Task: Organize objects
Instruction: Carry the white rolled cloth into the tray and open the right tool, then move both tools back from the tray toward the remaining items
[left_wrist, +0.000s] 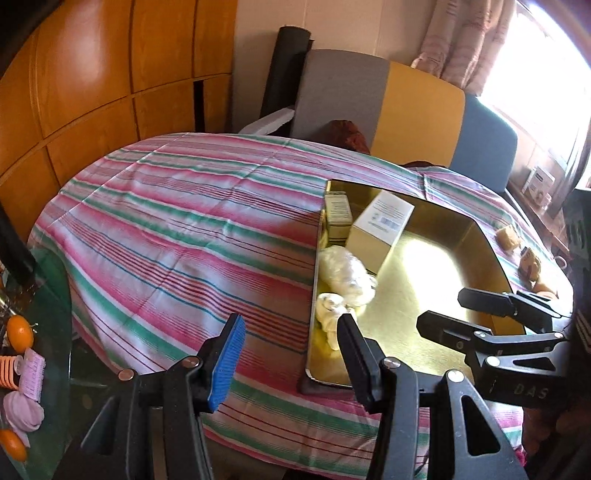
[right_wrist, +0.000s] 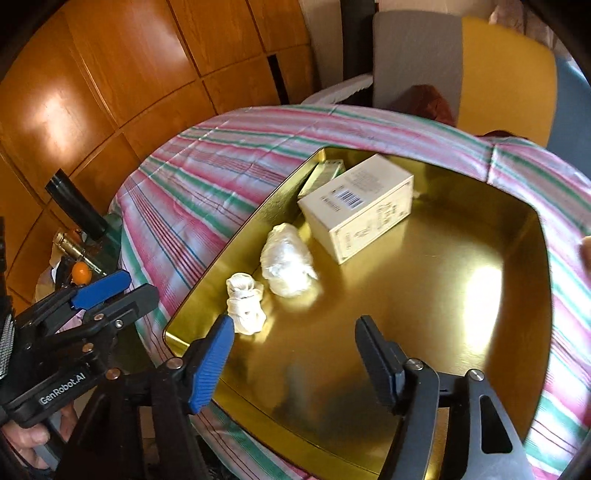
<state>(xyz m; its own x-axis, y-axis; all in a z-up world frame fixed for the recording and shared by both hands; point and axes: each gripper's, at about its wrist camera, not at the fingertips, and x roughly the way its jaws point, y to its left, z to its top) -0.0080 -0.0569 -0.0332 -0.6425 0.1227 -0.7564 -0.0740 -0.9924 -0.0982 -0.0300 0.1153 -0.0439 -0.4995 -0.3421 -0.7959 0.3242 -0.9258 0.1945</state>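
Note:
A gold tray (right_wrist: 443, 332) lies on the striped tablecloth (left_wrist: 166, 221); it also shows in the left wrist view (left_wrist: 443, 258). In it are a cream box (right_wrist: 356, 206), a green-gold box (right_wrist: 321, 173) behind it, a white plastic-wrapped bundle (right_wrist: 286, 264) and a small knotted white cloth (right_wrist: 245, 308). My right gripper (right_wrist: 295, 354) is open and empty above the tray's near part. My left gripper (left_wrist: 291, 354) is open and empty over the tray's near left corner; it also shows at the left of the right wrist view (right_wrist: 110, 295). The right gripper shows in the left wrist view (left_wrist: 439, 310).
Small brown objects (left_wrist: 508, 236) lie on the cloth right of the tray. A side table (left_wrist: 22, 350) at left holds oranges and pink items. Wooden panelling (left_wrist: 92, 74) and chairs (left_wrist: 417, 110) stand behind the table.

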